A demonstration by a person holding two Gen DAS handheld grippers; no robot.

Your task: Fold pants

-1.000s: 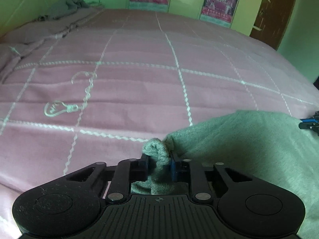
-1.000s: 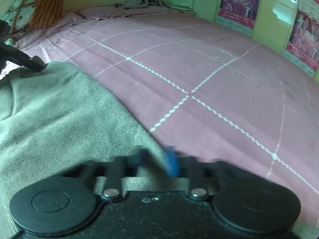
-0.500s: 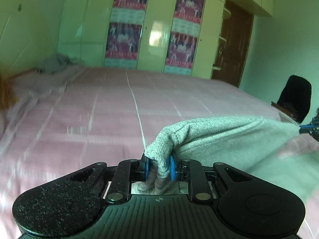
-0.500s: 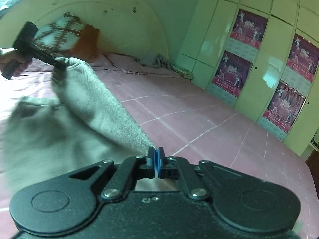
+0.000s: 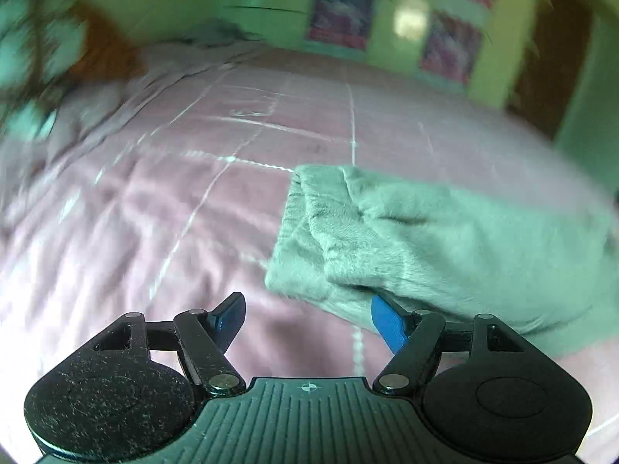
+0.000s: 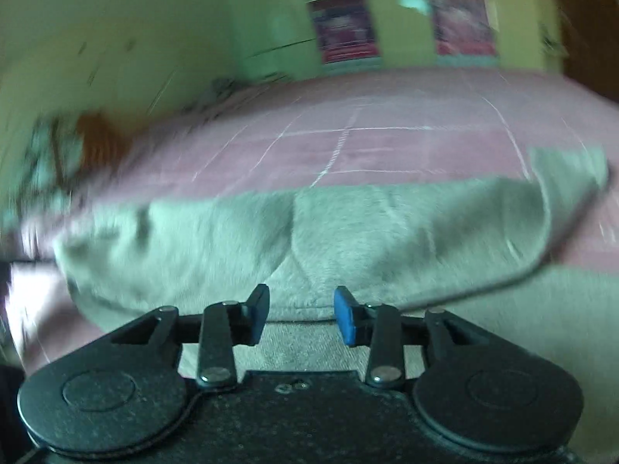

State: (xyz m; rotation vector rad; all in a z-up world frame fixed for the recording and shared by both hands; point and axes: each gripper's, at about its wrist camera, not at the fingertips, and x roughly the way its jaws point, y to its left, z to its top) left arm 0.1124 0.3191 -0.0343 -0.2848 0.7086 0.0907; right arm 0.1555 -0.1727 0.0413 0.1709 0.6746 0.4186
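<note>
Pants (image 5: 445, 239) lie folded on the bed (image 5: 154, 201), long axis left to right, just beyond your gaping, empty right tool (image 6: 301, 311) and right of your equally spread, empty left tool (image 5: 307, 319), so your right is nearer.

Pink bedspread (image 5: 154, 201) w/ white grid, green wardrobe (image 5: 491, 38), posters (image 5: 340, 11), brown door (image 5: 549, 50)

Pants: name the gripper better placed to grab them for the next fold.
Probably right. The right gripper is open with the grey pants straight ahead between its fingers; the left gripper is open over pink bedsheet, pants off to its right.
</note>
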